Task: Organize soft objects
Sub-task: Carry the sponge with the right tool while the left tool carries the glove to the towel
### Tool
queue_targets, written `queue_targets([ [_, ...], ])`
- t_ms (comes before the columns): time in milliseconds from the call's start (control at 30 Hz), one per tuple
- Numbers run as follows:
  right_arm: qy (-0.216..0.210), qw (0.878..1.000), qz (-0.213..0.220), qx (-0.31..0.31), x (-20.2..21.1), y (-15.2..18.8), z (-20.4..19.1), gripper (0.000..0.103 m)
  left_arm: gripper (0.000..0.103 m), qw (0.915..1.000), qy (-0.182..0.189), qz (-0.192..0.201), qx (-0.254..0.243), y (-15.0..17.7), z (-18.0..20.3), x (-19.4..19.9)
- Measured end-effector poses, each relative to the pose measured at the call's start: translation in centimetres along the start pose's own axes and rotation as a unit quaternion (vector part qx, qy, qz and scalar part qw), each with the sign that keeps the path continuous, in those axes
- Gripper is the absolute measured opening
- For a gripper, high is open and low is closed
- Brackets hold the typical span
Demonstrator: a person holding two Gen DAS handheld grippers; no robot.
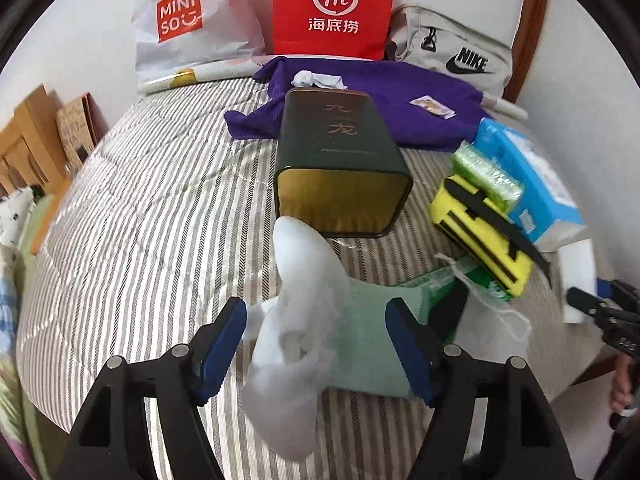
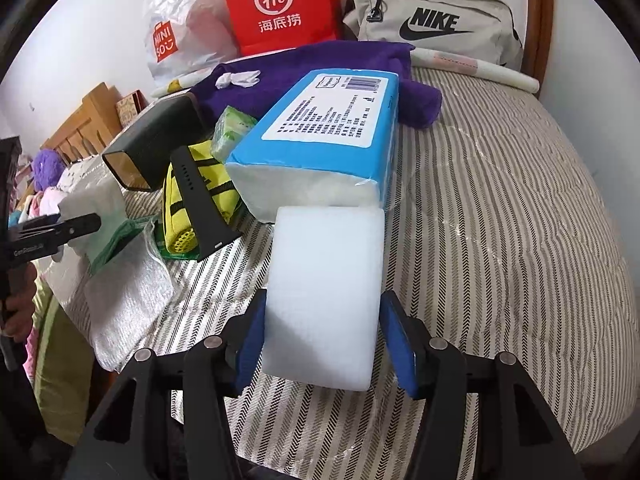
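Note:
In the left wrist view a limp white sock-like soft piece point(image 1: 296, 320) stands blurred between the blue pads of my left gripper point(image 1: 316, 346). The gripper is open and its right pad is well clear of the piece. A pale green cloth point(image 1: 372, 328) lies under it on the striped quilt point(image 1: 140, 220). In the right wrist view my right gripper point(image 2: 326, 344) is shut on a white foam block point(image 2: 324, 296), which rests on the quilt in front of a blue tissue pack point(image 2: 320, 136).
A dark green tin point(image 1: 340, 168) lies on its side just beyond the white piece. A yellow-and-black item point(image 1: 476, 236), a green sponge pack point(image 1: 484, 168) and a purple towel point(image 1: 380, 100) lie nearby. A red bag point(image 1: 332, 8), a Miniso bag point(image 1: 180, 20) and a Nike bag point(image 1: 460, 56) line the wall.

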State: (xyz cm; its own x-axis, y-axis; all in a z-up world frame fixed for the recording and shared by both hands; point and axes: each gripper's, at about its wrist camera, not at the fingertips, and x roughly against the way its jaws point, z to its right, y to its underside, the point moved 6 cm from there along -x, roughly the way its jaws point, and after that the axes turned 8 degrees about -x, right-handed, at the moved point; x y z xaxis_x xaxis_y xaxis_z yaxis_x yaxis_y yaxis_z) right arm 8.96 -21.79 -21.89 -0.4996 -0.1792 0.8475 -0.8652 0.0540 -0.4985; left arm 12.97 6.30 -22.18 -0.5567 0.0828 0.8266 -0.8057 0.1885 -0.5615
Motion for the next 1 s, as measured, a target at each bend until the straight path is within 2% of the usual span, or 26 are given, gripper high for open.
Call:
queue_targets([
  [67,0.004,1.0,0.004,-0.004,0.1,0.0,0.2,0.053,0.068,1.0,-0.003,0.006,0.004,-0.1,-0.1,-0.4],
  [100,0.006,1.0,0.005,-0.005,0.2,0.1,0.2,0.052,0.047,0.9999,-0.005,0.009,0.006,-0.1,-0.1,-0.4],
  [133,0.006,1.0,0.006,-0.005,0.3,0.1,0.2,0.052,0.022,0.9999,-0.009,0.011,0.005,-0.1,-0.2,-0.5],
  [233,0.008,1.0,0.011,0.005,0.6,0.2,-0.2,0.052,0.015,0.9997,0.016,0.016,0.012,-0.2,-0.1,-0.2],
  [367,0.006,1.0,0.007,0.016,1.1,0.1,-0.6,0.052,0.015,0.9994,0.017,0.027,0.01,-0.5,-0.2,1.0],
  [467,0.001,1.0,0.003,0.018,1.4,-0.1,-0.9,0.052,0.015,0.9989,0.033,0.029,0.018,-0.5,-0.3,1.7],
  [633,-0.02,1.0,0.007,0.02,2.6,-0.7,-1.4,0.052,0.015,0.9982,0.039,0.035,0.027,-0.7,-0.6,3.0],
  [833,-0.056,0.998,0.02,0.021,4.5,-1.8,-2.4,0.052,0.015,0.9956,0.055,0.054,0.053,-1.8,-1.5,4.9],
  [1000,-0.062,0.997,0.039,0.02,5.7,-4.0,-2.6,0.053,0.015,0.994,0.06,0.068,0.062,-3.6,-2.3,6.1],
])
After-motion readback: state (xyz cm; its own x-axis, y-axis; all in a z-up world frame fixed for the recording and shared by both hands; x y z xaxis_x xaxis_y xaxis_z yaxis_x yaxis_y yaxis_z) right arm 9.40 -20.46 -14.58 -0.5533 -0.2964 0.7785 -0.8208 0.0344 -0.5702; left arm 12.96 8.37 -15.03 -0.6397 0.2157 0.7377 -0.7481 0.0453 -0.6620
